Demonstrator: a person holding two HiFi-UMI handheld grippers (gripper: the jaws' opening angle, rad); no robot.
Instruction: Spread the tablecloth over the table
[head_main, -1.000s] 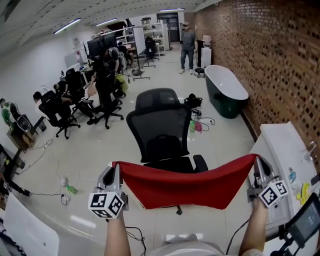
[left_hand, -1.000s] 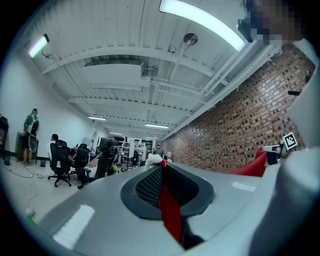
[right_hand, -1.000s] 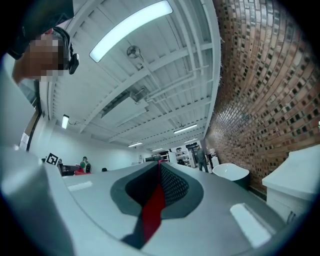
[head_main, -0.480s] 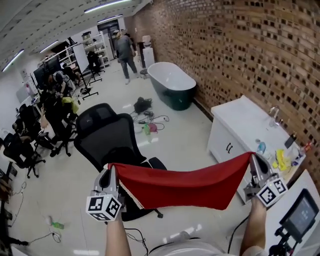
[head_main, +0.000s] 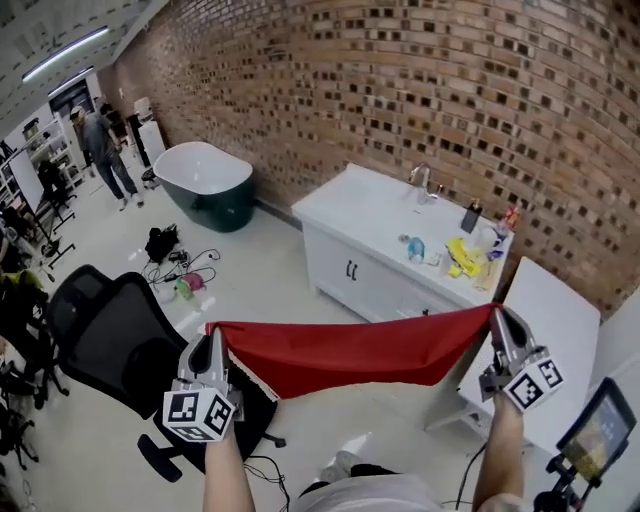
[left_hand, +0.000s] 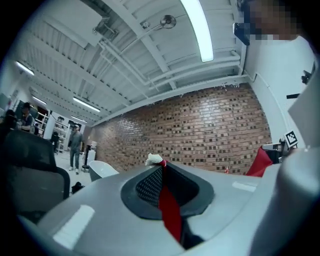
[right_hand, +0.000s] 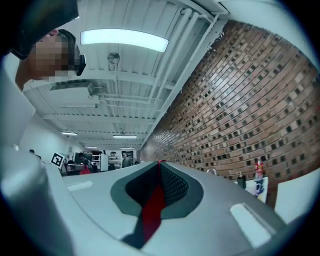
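A red tablecloth (head_main: 350, 352) hangs stretched in the air between my two grippers, sagging a little in the middle. My left gripper (head_main: 213, 336) is shut on its left corner; in the left gripper view a red strip of tablecloth (left_hand: 169, 210) runs between the closed jaws of the gripper (left_hand: 162, 165). My right gripper (head_main: 494, 314) is shut on the right corner, and its own view shows the tablecloth (right_hand: 151, 210) pinched in the gripper (right_hand: 160, 163). A white table (head_main: 545, 330) stands at the lower right, just beyond the right gripper.
A white vanity cabinet (head_main: 375, 265) with a tap, bottles and a yellow cloth stands against the brick wall (head_main: 400, 90). A black office chair (head_main: 115, 345) is close on the left, a dark bathtub (head_main: 205, 180) further back, cables on the floor, a person (head_main: 100, 140) far left.
The whole view has swung right: chair and bathtub slid left, and the vanity and white table came in. Both grippers stay shut on the cloth, still stretched between them.
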